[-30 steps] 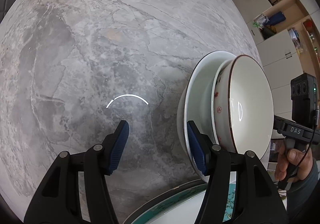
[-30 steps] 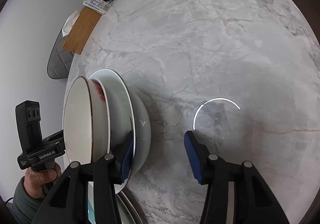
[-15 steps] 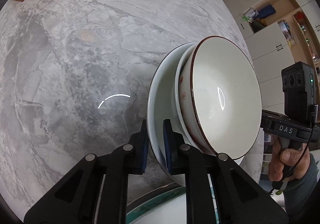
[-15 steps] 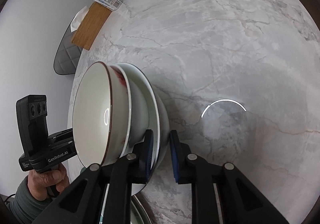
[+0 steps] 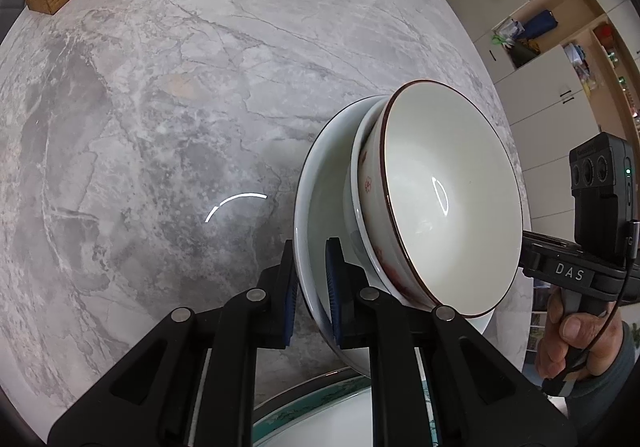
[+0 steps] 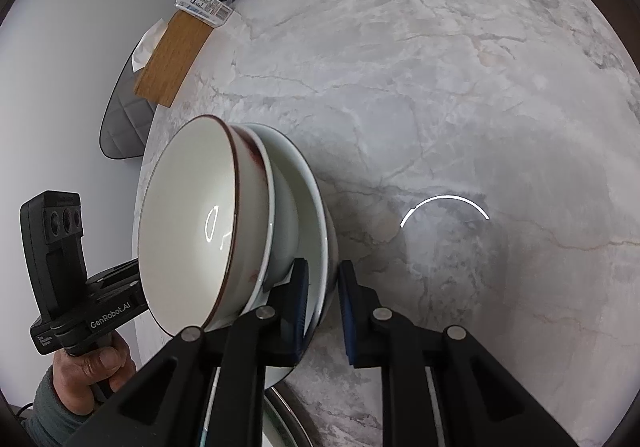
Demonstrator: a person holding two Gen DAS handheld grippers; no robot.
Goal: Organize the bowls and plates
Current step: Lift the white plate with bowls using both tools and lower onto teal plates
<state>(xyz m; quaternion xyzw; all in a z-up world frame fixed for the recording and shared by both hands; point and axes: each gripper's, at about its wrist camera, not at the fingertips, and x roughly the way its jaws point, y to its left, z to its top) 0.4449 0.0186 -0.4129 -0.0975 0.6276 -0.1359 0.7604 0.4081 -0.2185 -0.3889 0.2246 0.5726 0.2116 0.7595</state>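
Glossy round bowls (image 5: 448,203) nested, rim clamped by rubber-padded left gripper (image 5: 311,287).

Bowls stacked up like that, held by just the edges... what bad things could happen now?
1. Both hand-held grippers, left and right, pinch only the rim of the big white bowl at the bottom of the stack. A thin, glossy rim could slip out.
2. The brown-rimmed bowl and the bowl under it merely sit nested inside, ungripped. A tilt could slide them out onto the marble table.
3. The teal-rimmed plate lies right below and might get chipped by a fall.
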